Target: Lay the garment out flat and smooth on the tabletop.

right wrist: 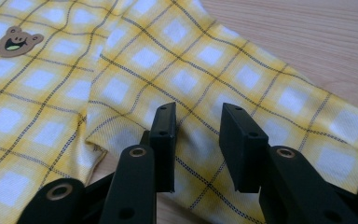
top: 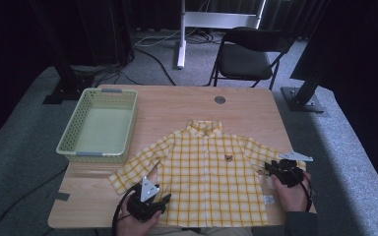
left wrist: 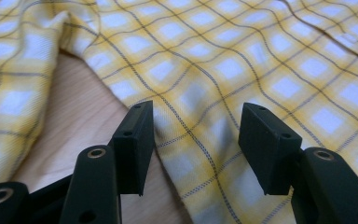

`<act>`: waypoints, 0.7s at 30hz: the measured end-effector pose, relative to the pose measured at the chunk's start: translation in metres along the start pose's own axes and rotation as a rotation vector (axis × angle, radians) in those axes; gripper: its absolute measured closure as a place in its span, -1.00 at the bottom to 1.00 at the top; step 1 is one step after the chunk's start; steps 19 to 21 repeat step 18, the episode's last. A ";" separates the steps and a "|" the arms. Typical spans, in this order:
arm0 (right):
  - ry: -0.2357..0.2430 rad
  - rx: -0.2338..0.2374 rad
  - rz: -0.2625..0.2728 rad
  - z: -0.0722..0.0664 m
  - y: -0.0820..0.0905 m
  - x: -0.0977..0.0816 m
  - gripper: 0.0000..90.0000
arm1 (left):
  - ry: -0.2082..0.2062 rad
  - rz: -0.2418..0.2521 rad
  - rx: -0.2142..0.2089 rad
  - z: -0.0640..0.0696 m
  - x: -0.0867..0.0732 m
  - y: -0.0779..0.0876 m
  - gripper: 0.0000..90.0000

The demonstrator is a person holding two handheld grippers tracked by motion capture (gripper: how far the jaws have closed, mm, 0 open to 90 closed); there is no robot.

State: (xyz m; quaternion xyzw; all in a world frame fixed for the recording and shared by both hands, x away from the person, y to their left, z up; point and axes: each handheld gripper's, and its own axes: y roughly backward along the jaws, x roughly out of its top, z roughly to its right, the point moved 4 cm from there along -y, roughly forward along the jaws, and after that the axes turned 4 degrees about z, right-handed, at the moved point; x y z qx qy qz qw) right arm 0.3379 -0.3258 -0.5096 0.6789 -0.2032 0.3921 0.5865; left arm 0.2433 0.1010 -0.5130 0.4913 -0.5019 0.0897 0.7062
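The shirt (top: 207, 172), yellow plaid, lies spread flat and face up on the wooden table (top: 177, 105), collar pointing away from the person, both short sleeves fanned out. A little bear patch (right wrist: 18, 41) sits on its chest. Off the shirt's left sleeve, farther up the table, there's a pale green basket (top: 100, 125). The left gripper (top: 161, 201) is down at the shirt's lower left, by the hem; in the left gripper view its jaws stand wide apart over the fabric edge, holding nothing. Over at the shirt's right sleeve, the right gripper (top: 269, 167) hovers low, and the right gripper view has its jaws parted by a narrower gap above the sleeve (right wrist: 242, 84), gripping nothing either. Beyond the shirt's collar, a black folding chair (top: 248, 54) stands past the table.
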 end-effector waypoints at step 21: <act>0.053 0.070 0.113 -0.019 0.015 0.014 0.16 | 0.043 0.036 -0.013 -0.008 0.007 0.010 0.12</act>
